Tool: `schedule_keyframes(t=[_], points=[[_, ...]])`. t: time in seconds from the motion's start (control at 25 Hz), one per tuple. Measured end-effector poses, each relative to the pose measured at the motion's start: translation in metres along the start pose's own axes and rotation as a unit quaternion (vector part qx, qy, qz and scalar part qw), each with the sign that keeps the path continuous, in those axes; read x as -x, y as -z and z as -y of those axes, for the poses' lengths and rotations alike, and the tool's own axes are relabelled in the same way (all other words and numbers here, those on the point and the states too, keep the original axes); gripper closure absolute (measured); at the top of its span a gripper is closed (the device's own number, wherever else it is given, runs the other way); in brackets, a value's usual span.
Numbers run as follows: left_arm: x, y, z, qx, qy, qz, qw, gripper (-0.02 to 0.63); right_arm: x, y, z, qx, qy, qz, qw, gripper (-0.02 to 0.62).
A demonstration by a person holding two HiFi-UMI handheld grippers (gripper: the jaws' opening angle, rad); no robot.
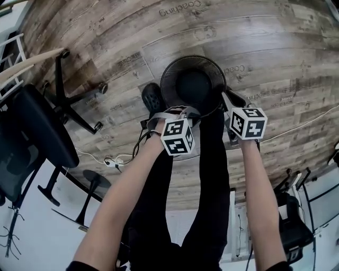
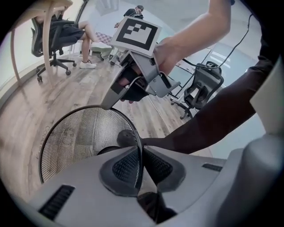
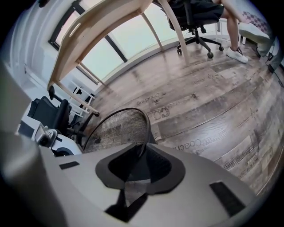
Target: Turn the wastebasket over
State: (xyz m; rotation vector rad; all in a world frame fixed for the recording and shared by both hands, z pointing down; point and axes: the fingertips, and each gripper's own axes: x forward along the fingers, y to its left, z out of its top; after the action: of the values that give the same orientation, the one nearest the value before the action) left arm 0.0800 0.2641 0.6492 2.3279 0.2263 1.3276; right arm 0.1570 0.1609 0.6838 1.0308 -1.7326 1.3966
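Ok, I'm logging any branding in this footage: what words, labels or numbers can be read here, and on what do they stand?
"Coaching": printed on the grey-brown wooden plank floor, repeated on several planks.
Smaller stamps beside it on the floor: too blurred to read.
Black-and-white marker cubes: square patterns only, no letters.
Black wire-mesh wastebasket: no text.

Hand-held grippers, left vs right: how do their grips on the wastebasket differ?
The left hand-held gripper clamps the wastebasket at its near-left rim; the right hand-held gripper takes the near-right. In the head view the left sits lower in frame than the right. Both are shut on the rim.
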Motion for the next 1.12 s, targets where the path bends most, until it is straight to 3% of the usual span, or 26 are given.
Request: schedule_keyframes(t=[0.16,0.32,0.64,0.76,0.92,1.12], points=[[-0.008,-0.007,0.000,0.009,0.008,0.001,0.9999,0.551,-0.001,-0.003,0.007,-0.005,0.002,0.002,1.000,0.520],[-0.016,0.011,-0.014,0.000,-0.011,-0.037,0.9993,0.551,-0.007,-0.003,0.007,0.007,-0.003,-0.005,1.000,0.520],[0.008,0.044,-0.090,-0.078,-0.065,-0.106,0.9892,0.551,-0.031,-0.044,-0.005,0.033,-0.012,0.017,0.999,0.543],[0.018,0.047,-0.112,-0.072,-0.073,-0.113,0.9883,0.549,-0.040,-0.057,0.007,0.060,0.020,0.008,0.998,0.563],[0.020,0.044,-0.117,-0.089,-0.077,-0.119,0.9860,0.551,-0.041,-0.067,0.023,0.049,0.028,0.007,0.998,0.563],[0.020,0.051,-0.113,-0.052,-0.085,-0.115,0.9884,0.545,-0.030,-0.068,0.025,0.051,0.031,0.011,0.998,0.563]])
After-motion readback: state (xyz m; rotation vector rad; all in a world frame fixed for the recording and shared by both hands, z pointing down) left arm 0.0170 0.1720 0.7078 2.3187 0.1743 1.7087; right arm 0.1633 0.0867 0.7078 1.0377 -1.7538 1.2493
